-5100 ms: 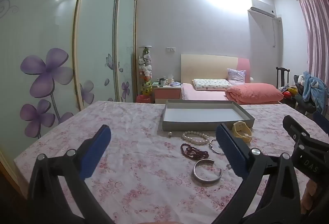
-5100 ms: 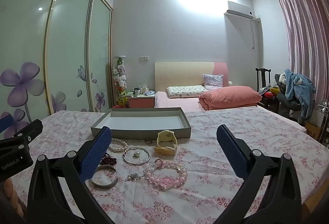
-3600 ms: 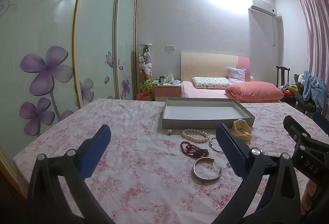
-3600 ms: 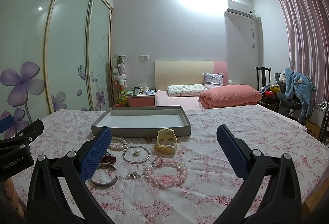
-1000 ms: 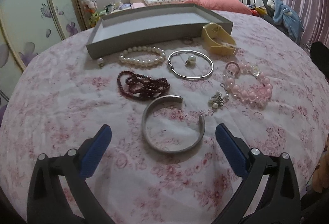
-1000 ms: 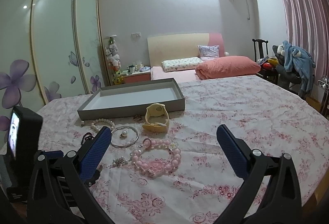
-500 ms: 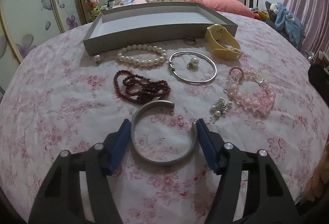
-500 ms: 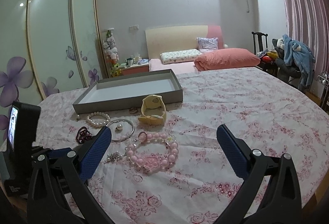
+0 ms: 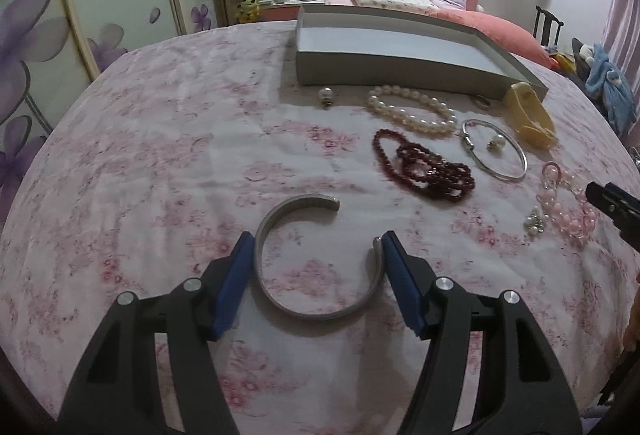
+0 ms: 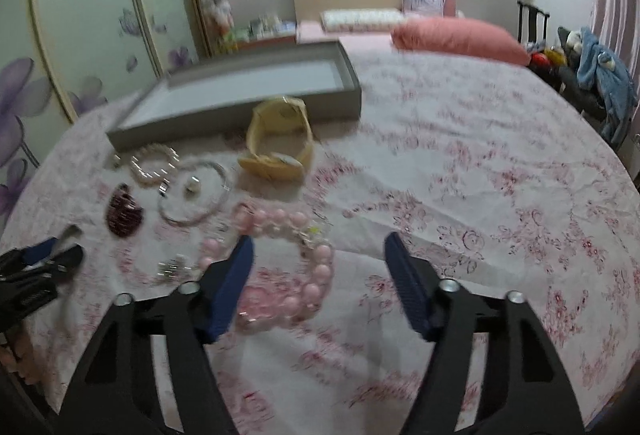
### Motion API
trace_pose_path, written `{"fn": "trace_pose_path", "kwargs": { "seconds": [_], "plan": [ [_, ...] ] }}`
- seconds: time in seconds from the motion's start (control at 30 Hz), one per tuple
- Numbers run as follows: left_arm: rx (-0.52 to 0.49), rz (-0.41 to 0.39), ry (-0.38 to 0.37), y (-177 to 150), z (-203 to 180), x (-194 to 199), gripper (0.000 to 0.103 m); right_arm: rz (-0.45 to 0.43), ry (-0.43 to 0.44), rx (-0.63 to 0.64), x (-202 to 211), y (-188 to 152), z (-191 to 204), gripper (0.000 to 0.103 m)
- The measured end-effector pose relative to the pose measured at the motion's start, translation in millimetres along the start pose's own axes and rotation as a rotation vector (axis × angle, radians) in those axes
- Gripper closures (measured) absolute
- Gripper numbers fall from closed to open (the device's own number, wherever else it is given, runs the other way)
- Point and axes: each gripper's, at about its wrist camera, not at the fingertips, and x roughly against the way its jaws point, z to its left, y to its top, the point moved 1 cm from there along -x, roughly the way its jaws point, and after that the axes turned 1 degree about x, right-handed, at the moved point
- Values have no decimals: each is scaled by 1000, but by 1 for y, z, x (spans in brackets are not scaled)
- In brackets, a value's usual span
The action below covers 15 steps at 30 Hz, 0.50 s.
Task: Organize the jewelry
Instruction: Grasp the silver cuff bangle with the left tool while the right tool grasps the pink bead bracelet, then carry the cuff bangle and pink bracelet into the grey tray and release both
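Left wrist view: the left gripper (image 9: pixel 318 255) clamps the silver cuff bangle (image 9: pixel 316 259), its blue pads touching both sides, on the floral cloth (image 9: pixel 160 155).

Right wrist view: the right gripper (image 10: pixel 320 255) is closing, unclenched, its left pad over the pink bead bracelet (image 10: pixel 288 267).

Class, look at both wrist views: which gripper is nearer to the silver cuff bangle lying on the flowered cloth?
Left. The left gripper has its pads against either side of the silver cuff bangle; the right gripper, its jaws closing, is off to one side over the pink bead bracelet.
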Motion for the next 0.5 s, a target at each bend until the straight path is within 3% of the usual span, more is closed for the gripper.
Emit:
{"fn": "trace_pose_path", "kwargs": {
  "seconds": [0.23, 0.37, 0.5],
  "plan": [
    [-6, -5, 6, -2, -5, 1, 40, 59, -23, 56, -19, 7, 3, 58],
    [-5, -5, 6, -2, -4, 1, 40, 62, -6, 103, -18, 9, 12, 83],
    [-3, -4, 2, -2, -4, 1, 40, 45, 21, 95, -15, 9, 11, 83]
  ]
}}
